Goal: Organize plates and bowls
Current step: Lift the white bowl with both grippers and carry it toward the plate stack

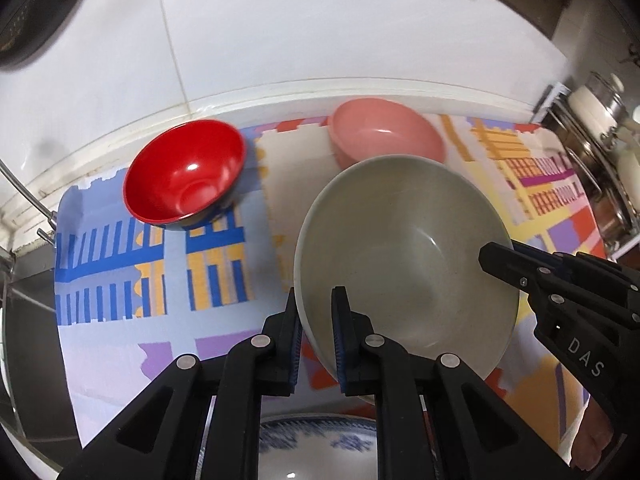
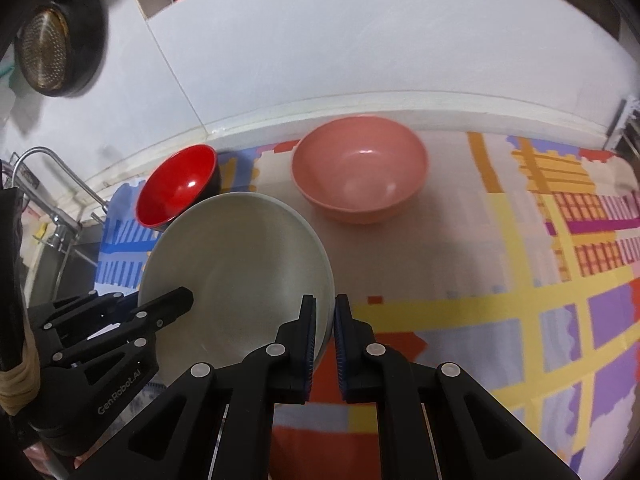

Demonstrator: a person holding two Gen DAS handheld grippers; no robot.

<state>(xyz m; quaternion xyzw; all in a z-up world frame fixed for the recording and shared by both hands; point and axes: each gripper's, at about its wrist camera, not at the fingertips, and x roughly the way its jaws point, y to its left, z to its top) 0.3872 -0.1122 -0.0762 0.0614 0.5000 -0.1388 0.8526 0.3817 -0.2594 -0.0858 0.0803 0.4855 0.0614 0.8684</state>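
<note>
Grey-green bowl [image 1: 404,256]: we hold it by the rim on two opposite sides, tilted, apparently clear of the patterned mat [image 1: 120,264].
Left gripper [image 1: 318,312]: clamped on the near-left rim, one finger inside the wall, one outside.
Right gripper [image 2: 324,316]: clamped the same way on the right rim; no free gap shows.
Handling: we judge it rigid, glossy and probably slippery, likely ceramic or melamine; a thin rim pinch could let it swing.
Red bowl [image 1: 186,176]: ahead and left of our left gripper, on the mat.
Pink bowl [image 2: 360,168]: ahead of our right gripper, wide enough perhaps for nesting.
Blue-patterned plate [image 1: 316,440]: directly under the left gripper.
</note>
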